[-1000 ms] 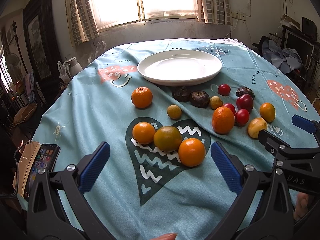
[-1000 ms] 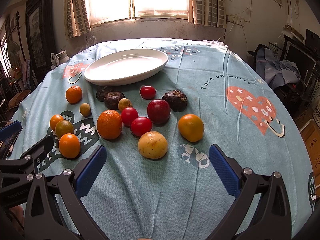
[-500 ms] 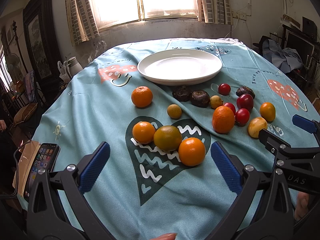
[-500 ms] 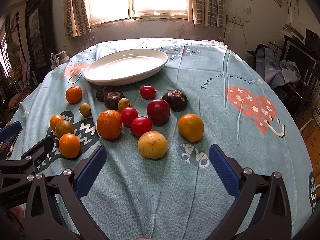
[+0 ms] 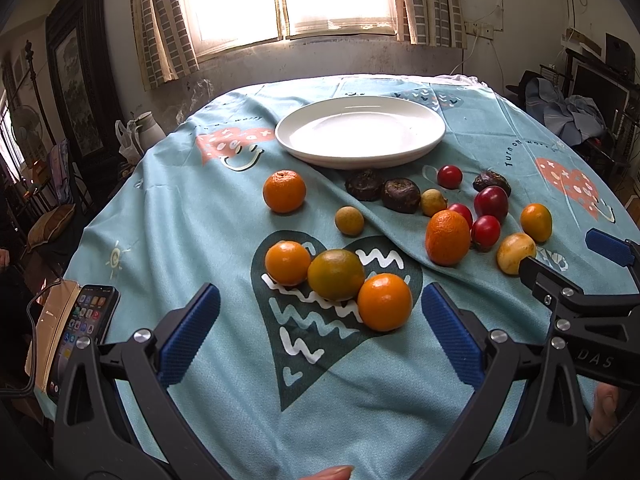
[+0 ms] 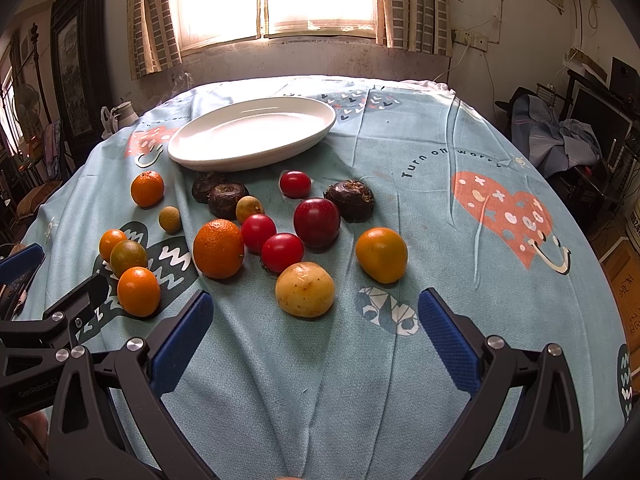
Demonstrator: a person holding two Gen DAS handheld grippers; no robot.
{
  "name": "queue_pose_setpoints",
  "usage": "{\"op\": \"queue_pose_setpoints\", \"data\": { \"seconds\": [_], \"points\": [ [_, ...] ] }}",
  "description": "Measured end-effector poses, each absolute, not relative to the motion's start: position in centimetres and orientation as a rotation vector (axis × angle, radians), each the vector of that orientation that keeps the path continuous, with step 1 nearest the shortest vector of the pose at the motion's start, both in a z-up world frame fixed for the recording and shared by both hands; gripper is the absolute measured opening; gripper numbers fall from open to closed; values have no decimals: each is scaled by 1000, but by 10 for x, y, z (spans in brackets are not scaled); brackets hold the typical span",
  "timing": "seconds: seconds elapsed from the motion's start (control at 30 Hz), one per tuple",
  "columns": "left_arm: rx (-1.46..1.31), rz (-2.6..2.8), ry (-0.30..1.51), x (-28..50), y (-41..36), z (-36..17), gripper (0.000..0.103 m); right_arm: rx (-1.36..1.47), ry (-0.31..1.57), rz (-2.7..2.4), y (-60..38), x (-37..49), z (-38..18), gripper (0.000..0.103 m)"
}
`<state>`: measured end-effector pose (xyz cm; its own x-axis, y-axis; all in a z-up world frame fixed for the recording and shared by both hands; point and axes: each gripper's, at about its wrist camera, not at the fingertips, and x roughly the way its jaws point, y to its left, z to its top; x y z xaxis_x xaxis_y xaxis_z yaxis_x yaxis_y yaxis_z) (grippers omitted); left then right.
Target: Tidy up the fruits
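Observation:
Several fruits lie on a round table with a teal cloth [image 5: 200,220]: oranges, red tomatoes, dark brown fruits, small yellow ones. An empty white plate [image 5: 360,132] [image 6: 252,132] sits behind them. My left gripper [image 5: 320,324] is open and empty, just before an orange [image 5: 384,302], a greenish orange [image 5: 336,274] and another orange [image 5: 287,262]. My right gripper [image 6: 314,334] is open and empty, just before a yellow fruit [image 6: 305,289], with an orange fruit [image 6: 381,255] to its right. Each gripper shows at the edge of the other's view.
A phone [image 5: 86,332] lies on a box at the table's left edge. A white jug [image 5: 140,132] stands beyond the table at left. Clothes and furniture [image 6: 560,140] crowd the right side of the room. A window is behind.

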<state>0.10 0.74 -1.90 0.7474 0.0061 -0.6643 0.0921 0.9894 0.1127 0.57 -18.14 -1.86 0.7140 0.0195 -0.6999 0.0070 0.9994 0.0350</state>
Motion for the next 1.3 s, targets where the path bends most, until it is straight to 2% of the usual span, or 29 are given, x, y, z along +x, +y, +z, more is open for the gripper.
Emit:
{"op": "queue_pose_setpoints", "data": {
  "seconds": [0.83, 1.0, 1.3],
  "points": [
    [142, -46, 731, 6, 8, -21, 101, 38, 775, 8, -182, 6, -19, 102],
    [146, -42, 743, 5, 7, -43, 101, 39, 768, 11, -182, 5, -19, 102],
    [149, -86, 777, -1, 6, -33, 101, 75, 752, 61, -188, 0, -19, 102]
  ]
}}
